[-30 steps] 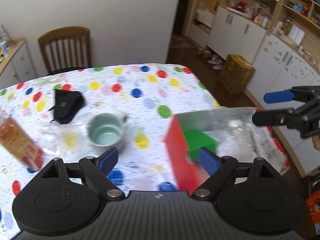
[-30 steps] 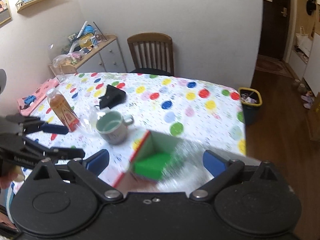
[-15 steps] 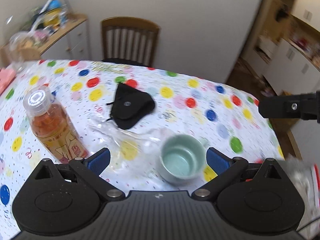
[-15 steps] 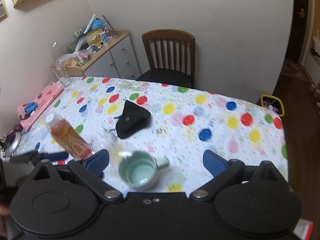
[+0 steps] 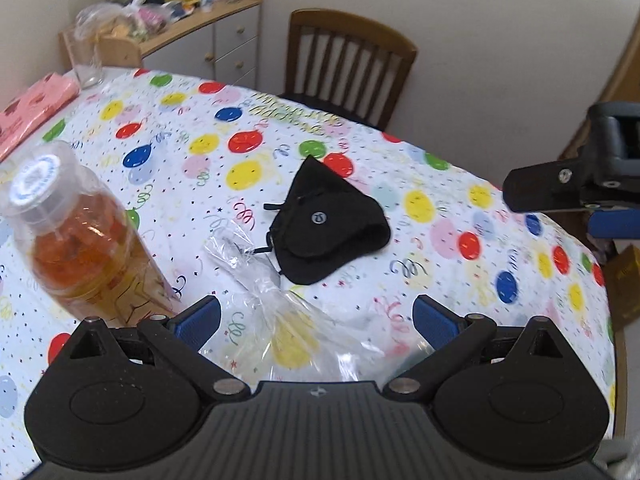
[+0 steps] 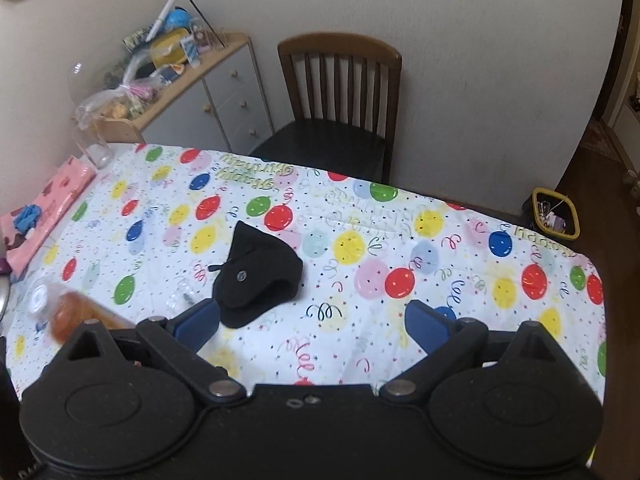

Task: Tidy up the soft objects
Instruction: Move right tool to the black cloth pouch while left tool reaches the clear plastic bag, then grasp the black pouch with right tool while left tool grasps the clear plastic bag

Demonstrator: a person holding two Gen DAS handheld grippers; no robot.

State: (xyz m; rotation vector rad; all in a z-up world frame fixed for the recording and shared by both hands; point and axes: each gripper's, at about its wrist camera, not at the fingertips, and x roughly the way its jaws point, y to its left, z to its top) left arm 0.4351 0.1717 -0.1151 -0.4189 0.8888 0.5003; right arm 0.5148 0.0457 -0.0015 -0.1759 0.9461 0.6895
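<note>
The black pouch (image 5: 326,220) lay on the balloon tablecloth (image 5: 440,216), just past the crinkly clear plastic bag (image 5: 280,320) and to the right of the tea bottle (image 5: 76,240). Both the left gripper (image 5: 316,320) and the right gripper (image 6: 312,320) had jaws wide apart, nothing in them. The pouch looked floppy and light, so I'd have pinched its thick folded edge nearest the bag.

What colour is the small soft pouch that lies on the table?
The pouch is black, with one small round grey emblem; the right wrist view shows it best.
</note>
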